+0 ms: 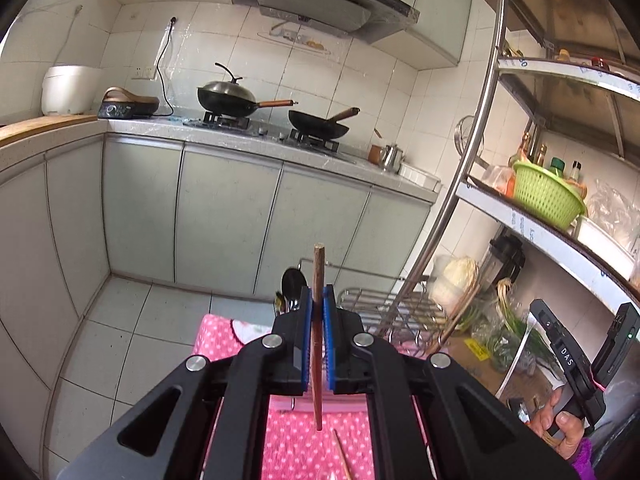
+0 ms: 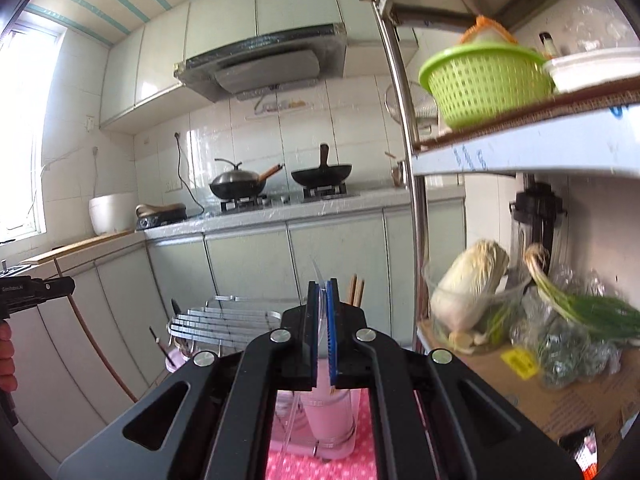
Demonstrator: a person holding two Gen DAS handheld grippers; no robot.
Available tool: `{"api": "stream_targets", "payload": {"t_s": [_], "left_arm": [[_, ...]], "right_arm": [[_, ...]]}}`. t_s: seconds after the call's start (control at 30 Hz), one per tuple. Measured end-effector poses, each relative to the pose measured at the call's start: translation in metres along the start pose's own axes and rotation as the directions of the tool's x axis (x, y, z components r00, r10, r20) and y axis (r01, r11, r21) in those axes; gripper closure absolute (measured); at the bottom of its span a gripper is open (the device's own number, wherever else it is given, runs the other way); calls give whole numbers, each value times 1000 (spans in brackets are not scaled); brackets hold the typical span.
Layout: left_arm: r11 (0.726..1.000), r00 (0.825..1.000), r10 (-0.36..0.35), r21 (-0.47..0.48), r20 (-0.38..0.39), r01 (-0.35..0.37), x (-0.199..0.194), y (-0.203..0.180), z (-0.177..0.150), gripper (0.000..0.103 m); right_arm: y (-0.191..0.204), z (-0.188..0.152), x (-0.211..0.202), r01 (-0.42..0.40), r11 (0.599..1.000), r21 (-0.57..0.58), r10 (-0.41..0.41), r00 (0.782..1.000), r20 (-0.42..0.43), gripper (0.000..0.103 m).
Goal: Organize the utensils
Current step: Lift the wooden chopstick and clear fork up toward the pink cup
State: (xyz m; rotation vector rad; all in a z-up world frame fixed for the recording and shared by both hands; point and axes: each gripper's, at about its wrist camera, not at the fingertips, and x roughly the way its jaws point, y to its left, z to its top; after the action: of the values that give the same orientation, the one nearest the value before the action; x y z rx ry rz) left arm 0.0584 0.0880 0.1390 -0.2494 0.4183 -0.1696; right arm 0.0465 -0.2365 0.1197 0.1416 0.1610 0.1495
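Both views are lit by bright daylight. In the right wrist view the window [image 2: 24, 128] is overexposed to white. Glare is seen on the wall tiles [image 2: 248, 140]. Straight lines are bent strongly by the fisheye, and dark corners are left. The green onions [image 2: 584, 308] are slightly blurred.

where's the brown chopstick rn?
Left wrist view, centre: the chopstick stands upright, clamped in the left gripper, above the pink cloth.
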Motion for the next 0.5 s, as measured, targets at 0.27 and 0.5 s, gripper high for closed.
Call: {"api": "stream_targets", "payload": {"t_s": [0.27, 0.5], "left_arm": [[1000, 998, 0, 1, 67, 0, 3, -5, 38, 98], [1000, 995, 8, 17, 97, -10, 16, -9, 58, 98]], "right_arm": [[7, 25, 18, 32, 998, -56, -25, 992, 123, 99], [12, 30, 47, 86, 990, -109, -63, 978, 200, 99]]}}
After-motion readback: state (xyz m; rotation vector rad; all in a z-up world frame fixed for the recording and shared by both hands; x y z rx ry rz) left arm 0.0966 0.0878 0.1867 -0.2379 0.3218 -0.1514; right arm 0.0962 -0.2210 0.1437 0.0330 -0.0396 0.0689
